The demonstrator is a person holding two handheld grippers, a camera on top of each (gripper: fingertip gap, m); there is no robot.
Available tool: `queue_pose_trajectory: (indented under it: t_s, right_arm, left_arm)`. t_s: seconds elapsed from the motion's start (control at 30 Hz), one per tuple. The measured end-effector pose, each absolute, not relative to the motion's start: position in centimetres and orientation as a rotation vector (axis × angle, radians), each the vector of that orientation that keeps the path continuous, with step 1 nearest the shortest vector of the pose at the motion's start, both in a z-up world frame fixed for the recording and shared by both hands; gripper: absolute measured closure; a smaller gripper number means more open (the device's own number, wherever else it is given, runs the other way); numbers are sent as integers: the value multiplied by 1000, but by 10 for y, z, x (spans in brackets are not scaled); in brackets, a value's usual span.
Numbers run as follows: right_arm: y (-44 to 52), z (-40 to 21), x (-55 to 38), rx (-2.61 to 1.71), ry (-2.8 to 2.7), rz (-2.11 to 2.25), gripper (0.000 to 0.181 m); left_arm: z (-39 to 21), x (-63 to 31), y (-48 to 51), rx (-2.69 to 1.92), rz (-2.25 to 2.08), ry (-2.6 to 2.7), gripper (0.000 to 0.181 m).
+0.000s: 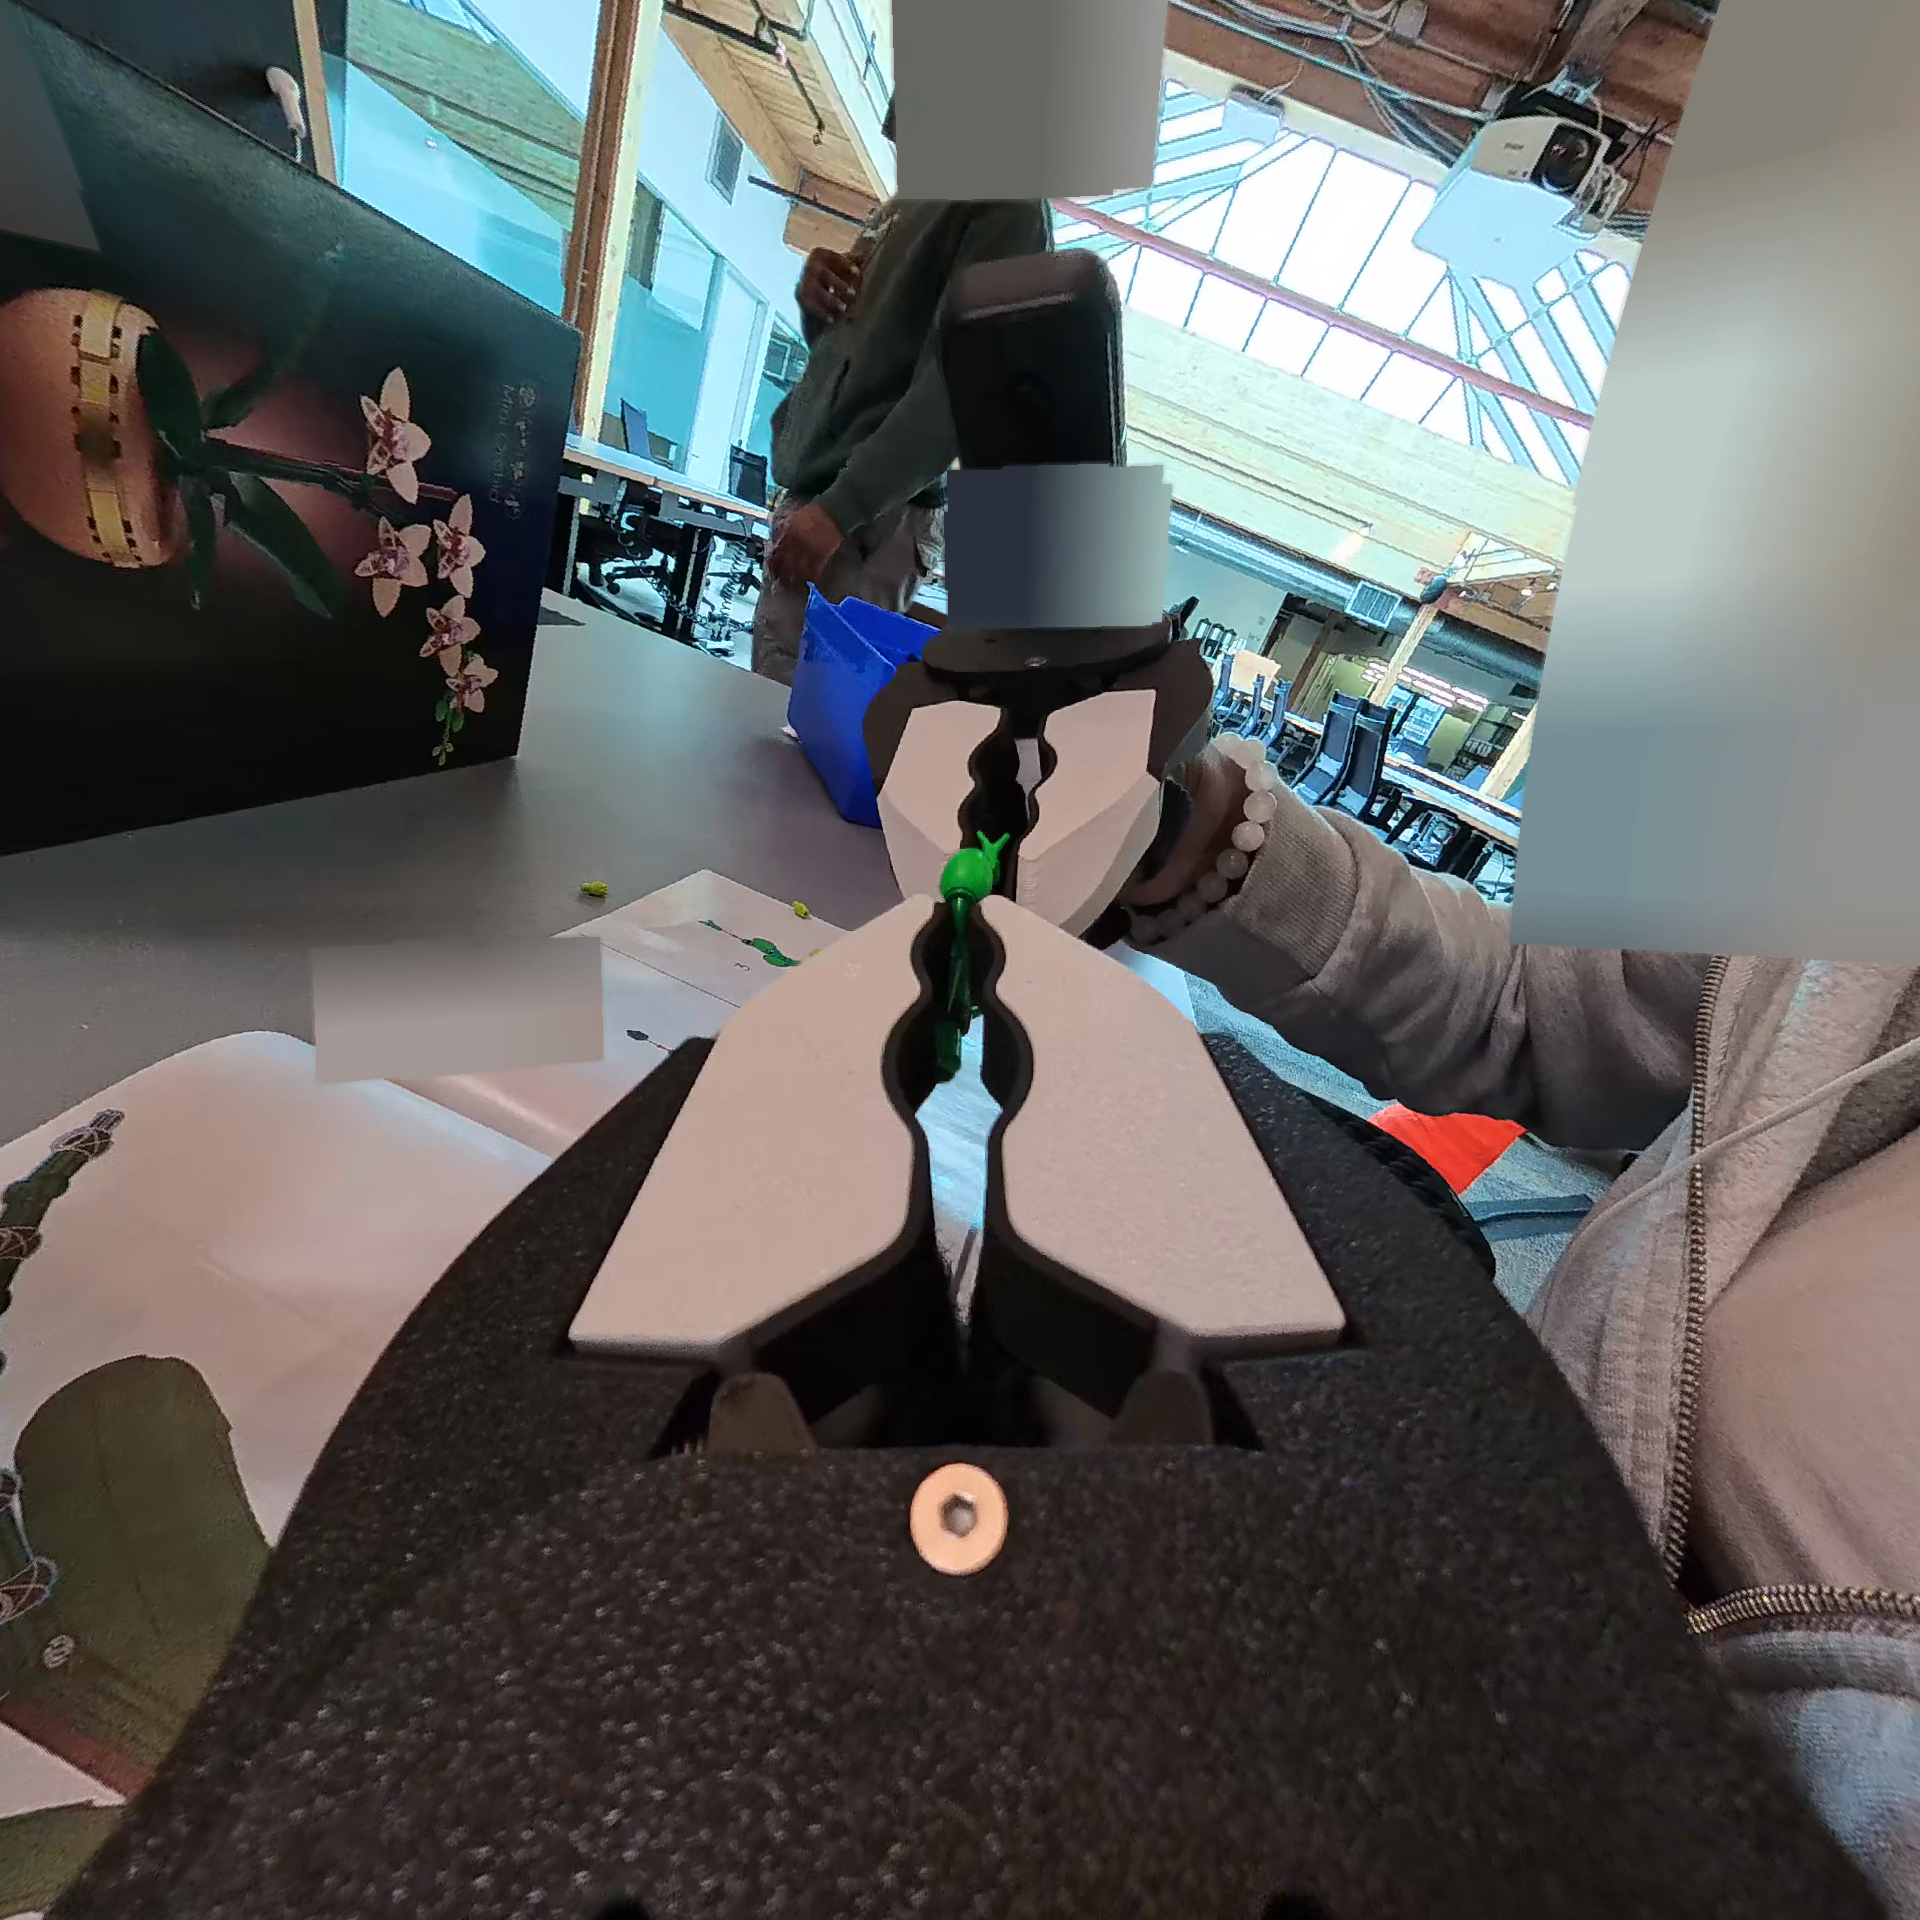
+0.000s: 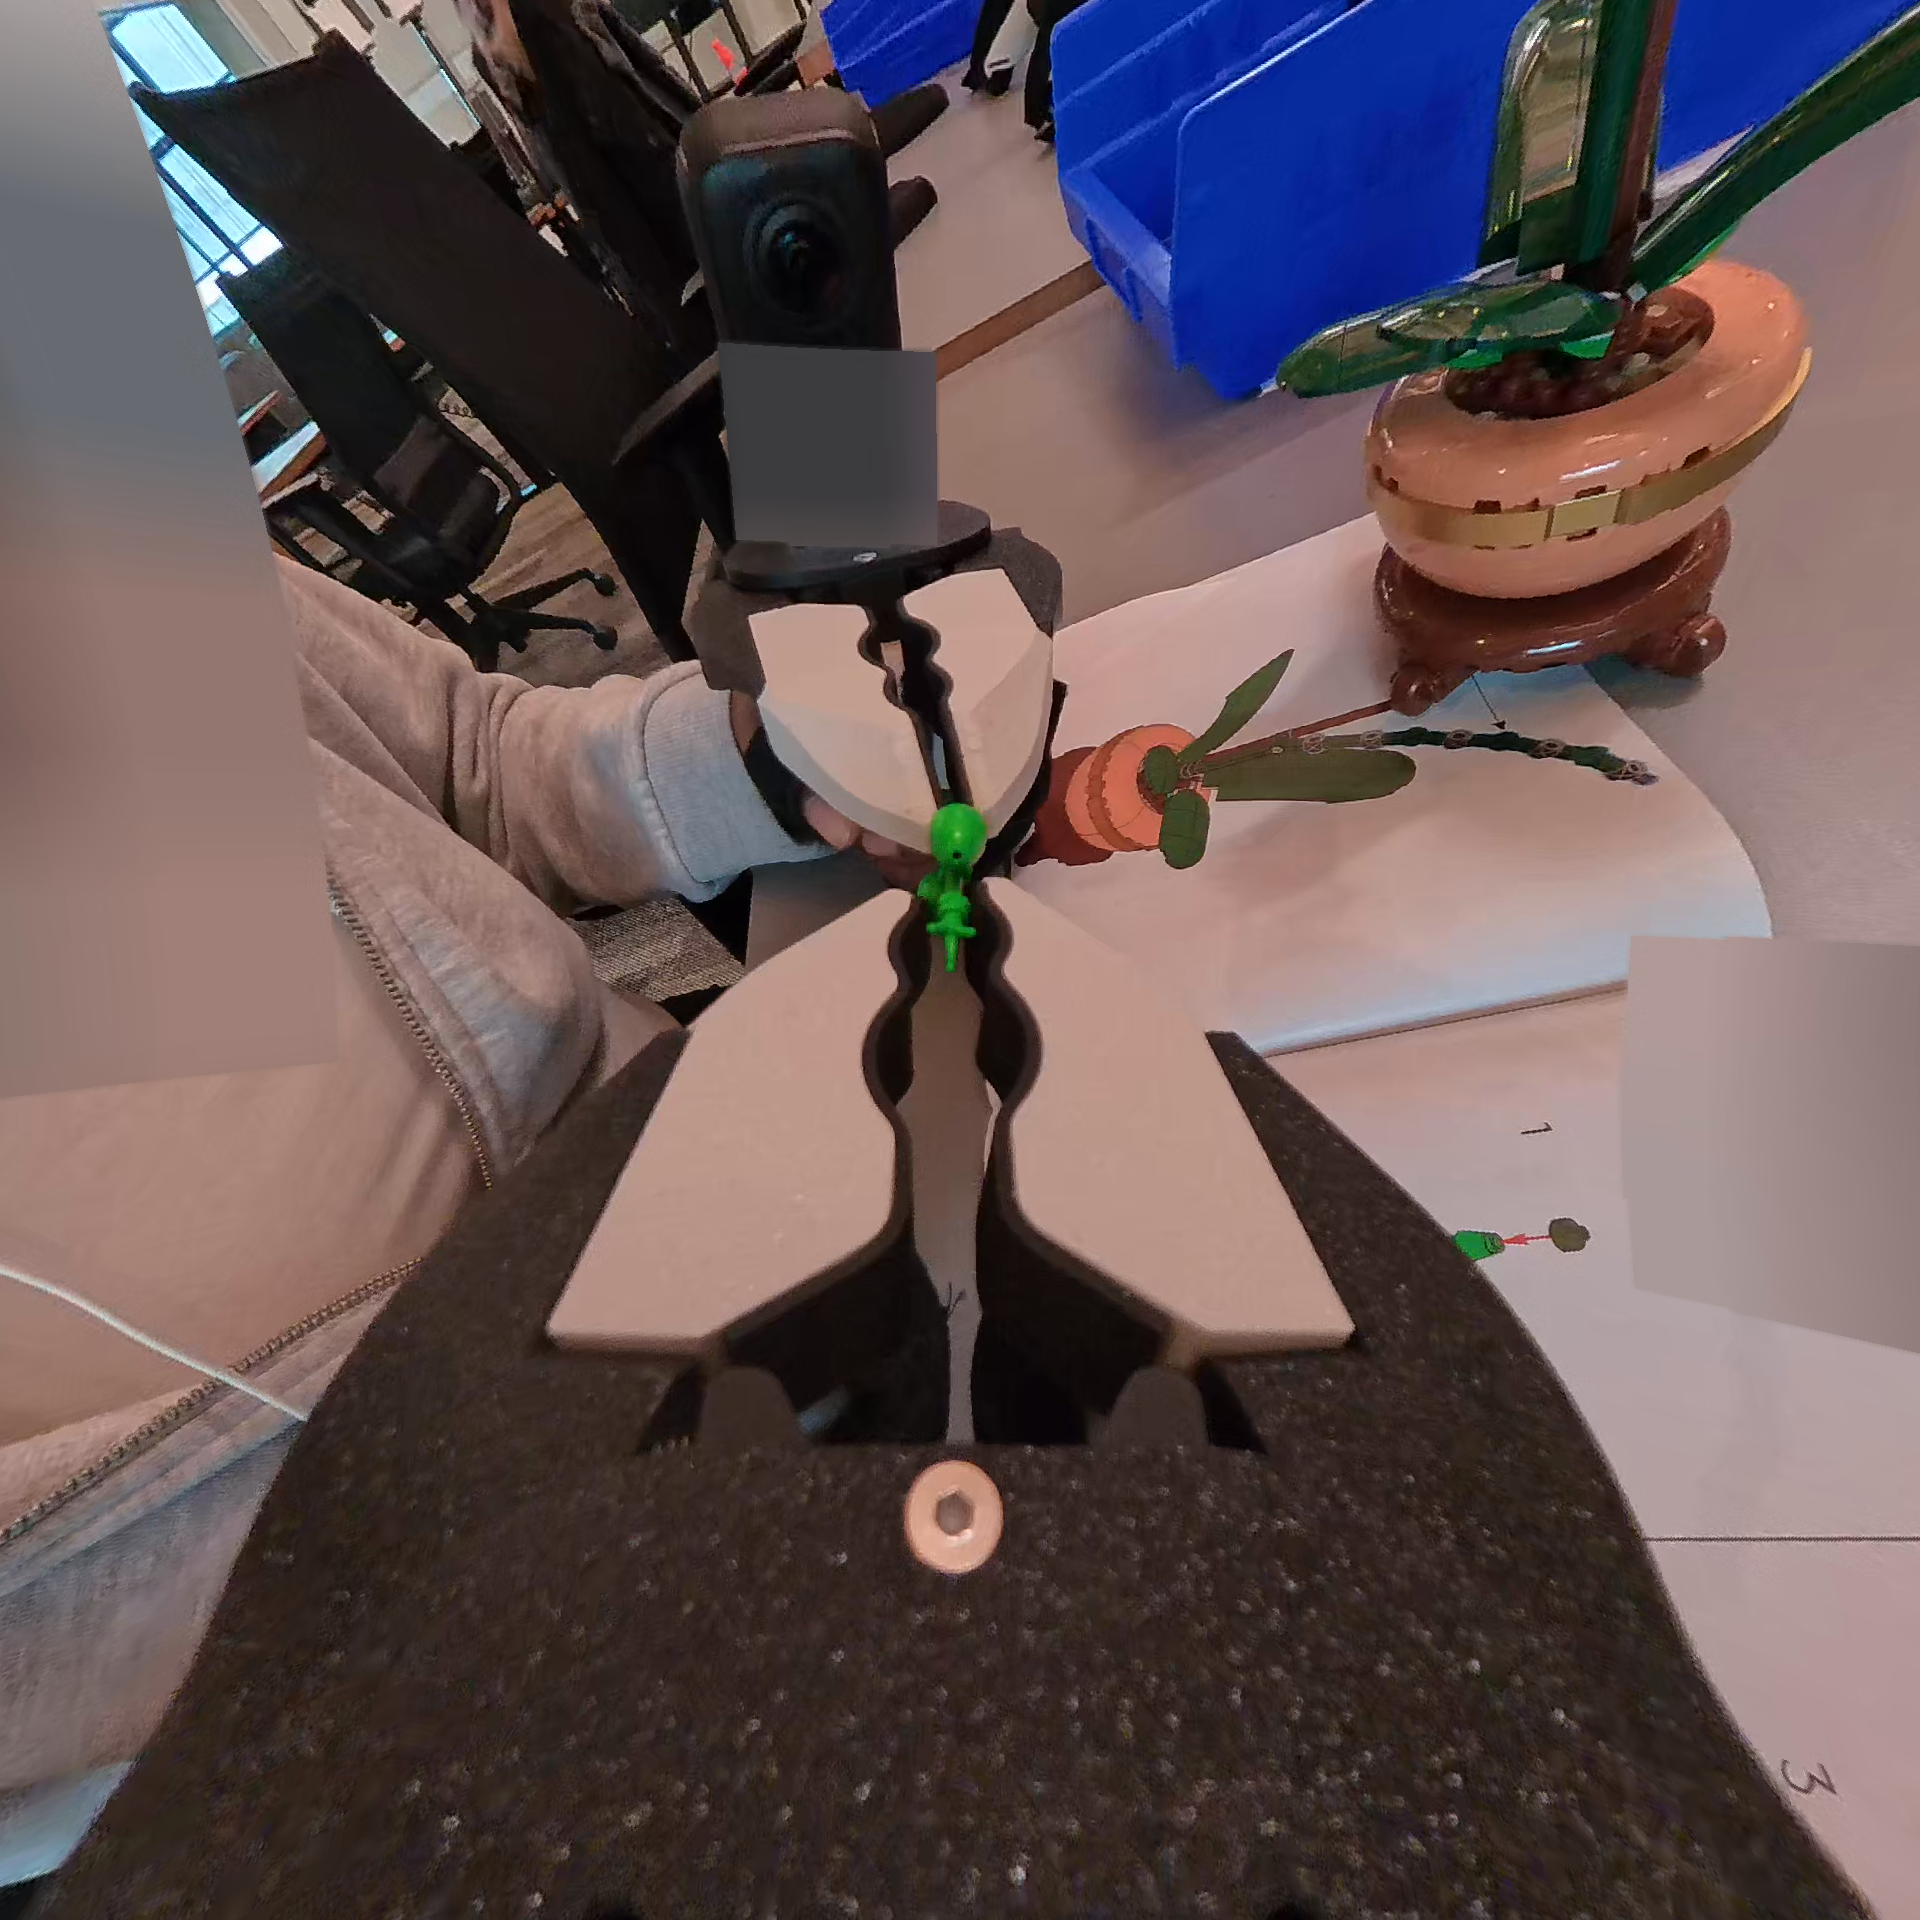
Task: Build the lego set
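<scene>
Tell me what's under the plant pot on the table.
The pot stands on a brown footed base, which sits on the open white instruction booklet. That page shows a printed picture of the plant. What is printed directly beneath the base is covered.

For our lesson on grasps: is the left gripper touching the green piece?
Touching: in the left wrist view the left gripper fingertips pinch the green piece between them.

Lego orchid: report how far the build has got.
Done: the pot stands built on its brown base with green leaves in it. In hand: the left gripper and right gripper meet tip to tip, both shut on a green stem piece. Left: no flowers show on the plant; tiny green pieces still lie loose on the table.
</scene>
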State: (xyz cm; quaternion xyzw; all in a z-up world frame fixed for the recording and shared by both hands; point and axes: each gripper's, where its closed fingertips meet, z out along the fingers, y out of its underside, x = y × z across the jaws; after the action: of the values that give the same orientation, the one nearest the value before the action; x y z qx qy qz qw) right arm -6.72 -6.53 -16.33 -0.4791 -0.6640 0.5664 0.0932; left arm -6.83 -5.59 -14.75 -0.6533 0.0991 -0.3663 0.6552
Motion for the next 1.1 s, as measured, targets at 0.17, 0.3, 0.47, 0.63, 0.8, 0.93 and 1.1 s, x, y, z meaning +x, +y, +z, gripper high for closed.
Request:
queue_pose_trajectory:
  t_s: [0.17, 0.3, 0.47, 0.63, 0.8, 0.93, 1.1]
  right_arm:
    - [-65, -163, -68, -1423, -1953, 1694, 175]
    - [-67, -163, -69, -1422, -1941, 1717, 175]
    - [-67, -160, -72, -1426, -1895, 1759, 175]
    - [-65, -153, -79, -1435, -1779, 1847, 175]
    - [-61, -148, -84, -1427, -1682, 1893, 175]
    - [-42, -196, -72, -1530, -1960, 1488, 175]
    - [-42, -240, -72, -1465, -2206, 1092, 175]
  left_arm:
    - [-147, -69, -56, -1480, -833, 219, 180]
    - [-147, -69, -56, -1472, -855, 206, 180]
    - [-145, -72, -55, -1455, -871, 177, 179]
    - [-139, -79, -53, -1404, -865, 104, 179]
    - [-131, -87, -54, -1350, -837, 56, 180]
    - [-133, -95, -56, -1361, -811, 42, 179]
    - [-132, -101, -58, -1367, -794, 33, 180]
